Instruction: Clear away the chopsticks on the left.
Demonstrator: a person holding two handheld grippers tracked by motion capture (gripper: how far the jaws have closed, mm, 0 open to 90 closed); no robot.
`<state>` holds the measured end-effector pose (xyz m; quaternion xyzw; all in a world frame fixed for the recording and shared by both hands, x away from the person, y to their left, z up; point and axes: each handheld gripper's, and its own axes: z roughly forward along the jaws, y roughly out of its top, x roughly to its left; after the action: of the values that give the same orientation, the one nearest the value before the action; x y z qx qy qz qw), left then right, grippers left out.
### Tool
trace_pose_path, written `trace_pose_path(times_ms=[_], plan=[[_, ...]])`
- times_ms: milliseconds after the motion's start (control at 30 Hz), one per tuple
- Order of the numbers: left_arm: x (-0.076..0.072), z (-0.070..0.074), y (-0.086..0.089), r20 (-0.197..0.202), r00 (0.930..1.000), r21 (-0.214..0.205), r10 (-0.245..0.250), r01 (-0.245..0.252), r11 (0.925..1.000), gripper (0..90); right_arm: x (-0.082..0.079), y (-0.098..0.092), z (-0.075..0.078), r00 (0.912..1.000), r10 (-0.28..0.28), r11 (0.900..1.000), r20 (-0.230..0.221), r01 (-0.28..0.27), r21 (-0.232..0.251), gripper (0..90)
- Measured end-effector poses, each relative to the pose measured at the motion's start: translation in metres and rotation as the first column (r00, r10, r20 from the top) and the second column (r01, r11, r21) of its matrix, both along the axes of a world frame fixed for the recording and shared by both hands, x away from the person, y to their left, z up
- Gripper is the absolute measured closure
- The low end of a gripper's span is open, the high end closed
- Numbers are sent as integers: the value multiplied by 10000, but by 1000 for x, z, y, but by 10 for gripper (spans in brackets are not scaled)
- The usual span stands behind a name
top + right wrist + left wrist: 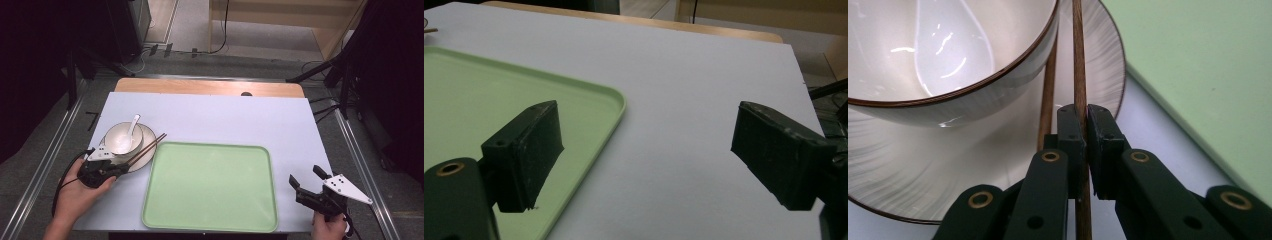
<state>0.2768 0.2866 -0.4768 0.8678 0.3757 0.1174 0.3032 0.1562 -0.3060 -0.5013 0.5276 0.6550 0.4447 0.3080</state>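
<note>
From above, the left hand-held gripper (121, 168) sits at the near edge of a plate (146, 146) bearing a bowl (120, 138), a spoon (131, 127) and chopsticks (150, 146), left of the green tray (210, 187) on the table (225, 117). Its own view shows the jaws clamped on one chopstick (1080, 75). The right hand-held gripper (644, 150) hangs open above the table, holding nothing, just right of the tray.

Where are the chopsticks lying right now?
In the high view the chopsticks lie at the table's left, across the plate beside the bowl, tips toward the green tray; the left gripper is shut on one.
</note>
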Motion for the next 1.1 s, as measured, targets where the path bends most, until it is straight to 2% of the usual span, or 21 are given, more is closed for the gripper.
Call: trace_pose_path(times_ms=[133,167,200,267,300,333,467,500,700,900,1067,1100], plan=[[-5,5,-4,157,9999,-170,-23,26,9999,859,0,-1,0,10000,-29,10000,33,29,-32,130],[-9,9,-9,196,9998,-434,-26,34,9991,859,0,-1,0,10000,-39,10000,41,39,-31,130],[-9,9,-9,196,9998,-434,-26,34,9991,859,0,-1,0,10000,-39,10000,41,39,-31,130],[-13,12,-17,-143,9997,-1037,-208,192,9944,859,0,-1,0,10000,-36,10000,49,36,-19,130],[-18,10,-26,-219,9996,-1150,-174,147,9933,859,0,-1,0,10000,-34,10000,54,34,-23,130],[-18,10,-26,-219,9996,-1150,-174,147,9933,859,0,-1,0,10000,-34,10000,54,34,-23,130],[-31,-1,-52,-614,9978,-1265,-269,190,9918,858,-1,0,0,10000,-8,10000,33,8,-15,130],[-31,-1,-52,-614,9978,-1265,-269,190,9918,859,-1,0,0,10000,-8,10000,33,8,-15,130],[-42,-15,-80,-1005,9948,-1525,-164,9,9883,858,0,0,0,9999,113,9999,95,-113,-17,130],[-43,-24,-93,-1376,9904,-1620,-129,-96,9867,858,0,0,0,9999,122,9999,60,-123,23,130],[-47,-33,-99,-1448,9895,-1398,10,-214,9899,857,0,-1,0,9999,99,9999,67,-99,37,130],[-47,-34,-99,-1441,9896,-1482,40,-256,9886,856,0,-1,-1,9999,100,9999,70,-100,36,130]])
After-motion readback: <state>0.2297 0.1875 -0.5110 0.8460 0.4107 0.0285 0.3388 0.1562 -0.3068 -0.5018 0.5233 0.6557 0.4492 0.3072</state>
